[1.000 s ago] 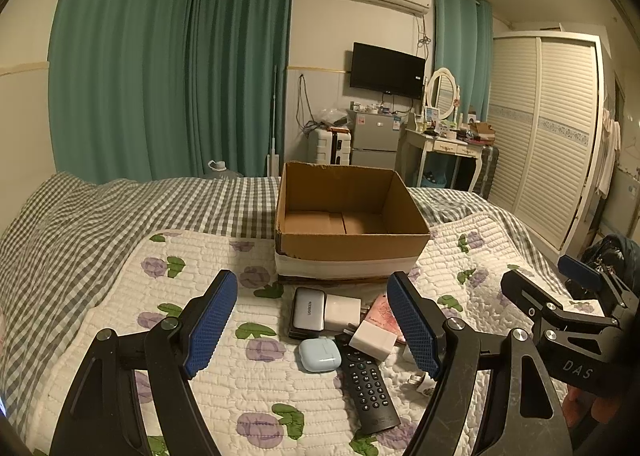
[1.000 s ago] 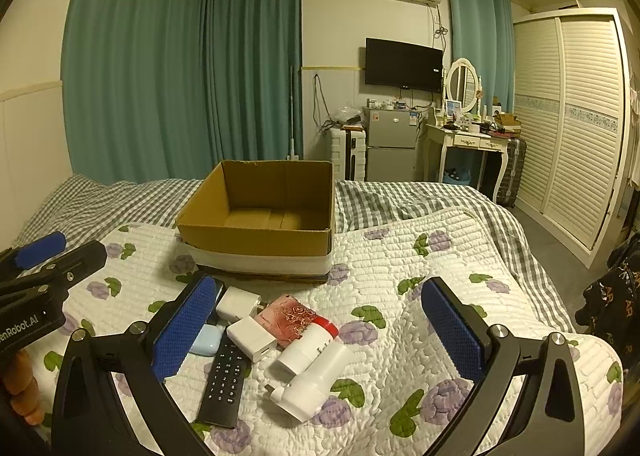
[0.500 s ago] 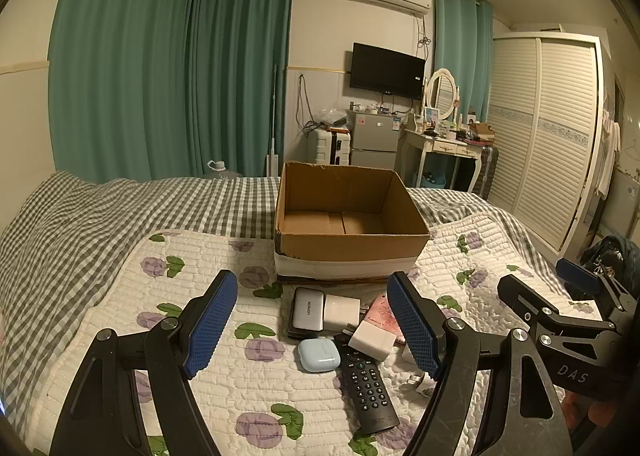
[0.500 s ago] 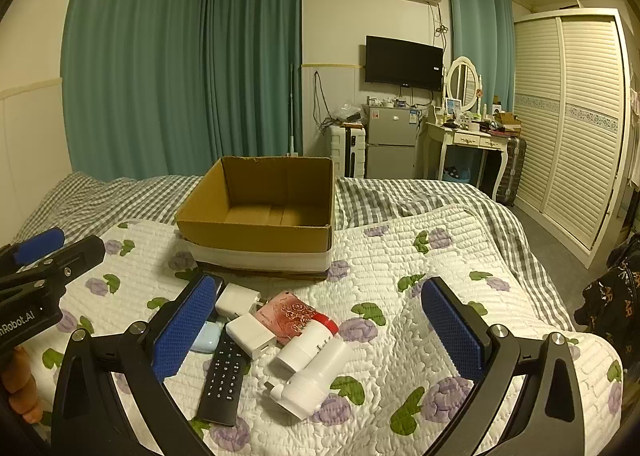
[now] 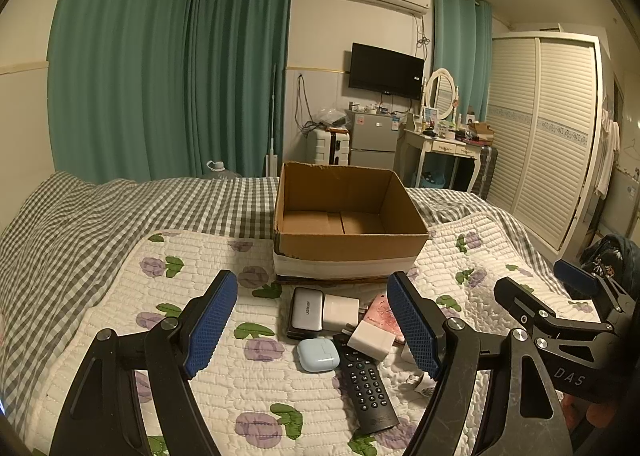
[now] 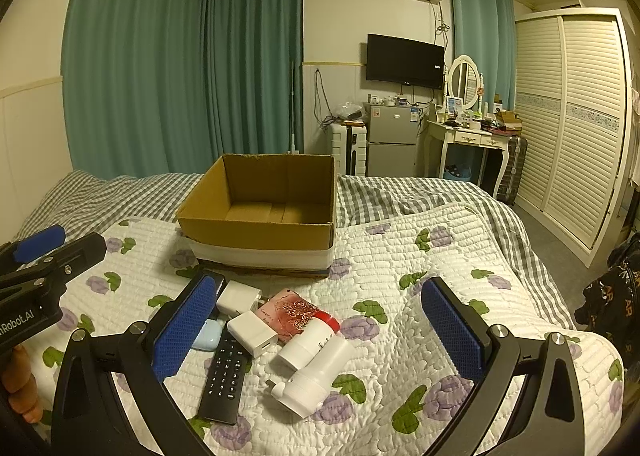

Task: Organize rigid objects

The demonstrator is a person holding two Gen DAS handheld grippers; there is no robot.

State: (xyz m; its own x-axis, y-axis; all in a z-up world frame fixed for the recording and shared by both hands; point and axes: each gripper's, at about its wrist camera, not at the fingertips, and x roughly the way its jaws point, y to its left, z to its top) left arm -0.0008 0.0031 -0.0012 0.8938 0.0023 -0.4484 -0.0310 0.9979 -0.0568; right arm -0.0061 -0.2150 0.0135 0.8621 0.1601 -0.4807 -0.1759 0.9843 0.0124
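Observation:
An open, empty cardboard box (image 5: 348, 212) (image 6: 264, 208) stands on the quilted bed. In front of it lie a grey power bank (image 5: 306, 310), a white charger (image 5: 340, 312), a second white charger (image 5: 370, 341) (image 6: 252, 332), a light-blue earbud case (image 5: 316, 354), a black remote (image 5: 366, 388) (image 6: 226, 376), a pink patterned pouch (image 6: 292, 314) and a white bottle with a red band (image 6: 316, 360). My left gripper (image 5: 312, 334) is open and empty, hovering over the pile. My right gripper (image 6: 320, 332) is open and empty, just right of it.
The floral quilt (image 6: 420, 296) covers the near bed, over a grey checked blanket (image 5: 120, 212). The bed edge drops off at right toward a white wardrobe (image 6: 576, 128). A dresser, a small fridge and green curtains stand behind.
Both grippers have drifted slightly; the right one has edged a little forward toward the pile. Nothing was taken hold of and the objects have not moved.

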